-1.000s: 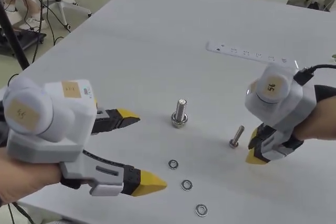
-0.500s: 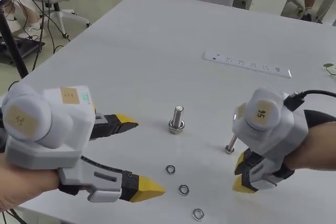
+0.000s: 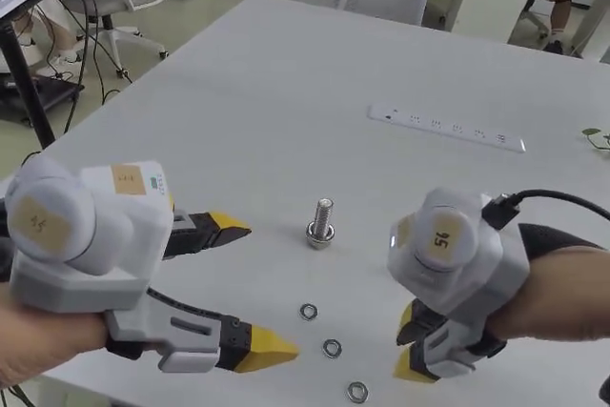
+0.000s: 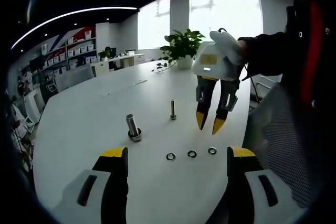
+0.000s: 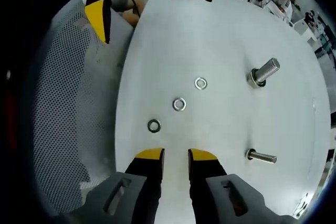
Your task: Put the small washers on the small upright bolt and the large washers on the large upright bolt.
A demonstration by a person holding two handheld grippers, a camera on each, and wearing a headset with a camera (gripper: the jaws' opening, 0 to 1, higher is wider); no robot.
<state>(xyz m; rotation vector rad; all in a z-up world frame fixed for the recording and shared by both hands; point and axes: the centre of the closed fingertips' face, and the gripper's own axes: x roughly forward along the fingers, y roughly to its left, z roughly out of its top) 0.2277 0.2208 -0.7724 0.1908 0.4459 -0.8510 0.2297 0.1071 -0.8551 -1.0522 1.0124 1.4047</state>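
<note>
left gripper: pale grey housing, tan stickers, yellow-tipped black jaws
right gripper: same build, numbered sticker
cable: black, behind right gripper
sleeve: dark, behind right gripper

left gripper jaws wide, right gripper narrowly parted

I read 15 on the round tan sticker atop my right gripper, printed at a slant. The 2 tan stickers on my left gripper carry marks too blurred to read.
</note>
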